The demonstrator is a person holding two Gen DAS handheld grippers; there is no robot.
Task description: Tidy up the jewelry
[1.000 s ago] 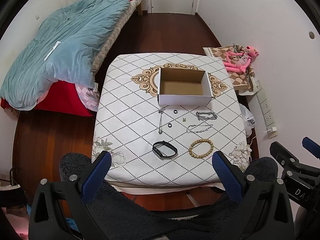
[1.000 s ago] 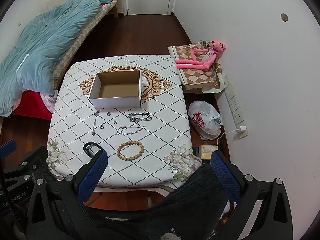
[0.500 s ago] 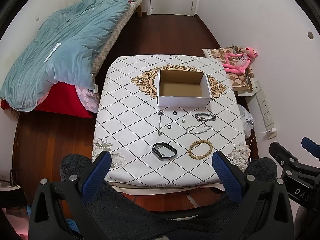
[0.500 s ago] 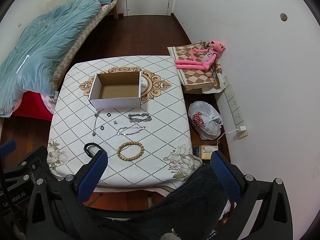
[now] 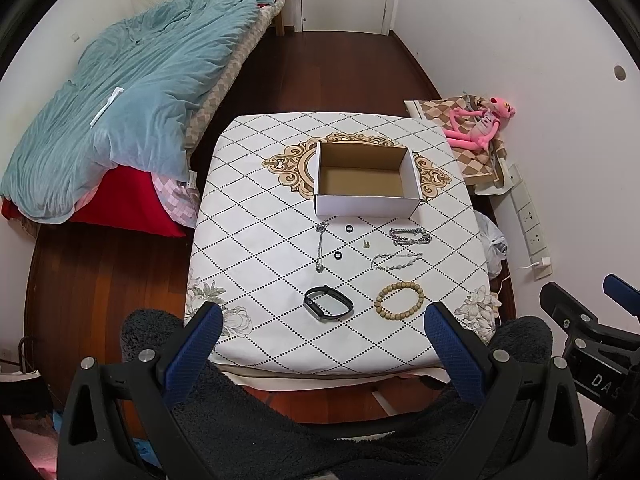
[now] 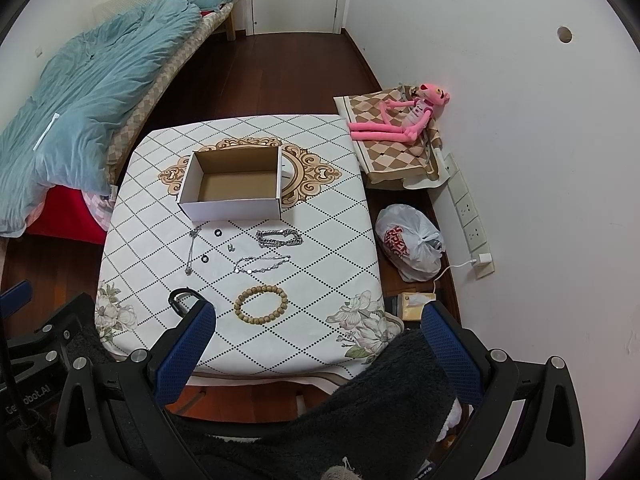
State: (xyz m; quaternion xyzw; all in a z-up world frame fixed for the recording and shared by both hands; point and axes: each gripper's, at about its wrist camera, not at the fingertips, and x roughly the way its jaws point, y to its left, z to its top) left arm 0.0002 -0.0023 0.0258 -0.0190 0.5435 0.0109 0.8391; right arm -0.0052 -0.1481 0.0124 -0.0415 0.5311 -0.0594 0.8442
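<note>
Holding both grippers spread and empty short of the table's point(image 5: 248, 216) near edge, I judge the wooden bead bracelet point(image 6: 261, 304) nearest my right gripper point(image 6: 318, 344). The left gripper point(image 5: 322, 344) faces the black band point(image 5: 328, 303), half hidden in the right view; the empty box point(image 5: 366, 205) sits beyond.

**Black frames, blue fingers, dark fleece**

The left gripper point(image 5: 322, 344) and right gripper point(image 6: 318, 344) each have a black angular frame, silver screw heads and textured blue fingers point(image 5: 194, 354). White lettering marks both housings. The person wears dark fuzzy fleece point(image 6: 384, 408).
</note>
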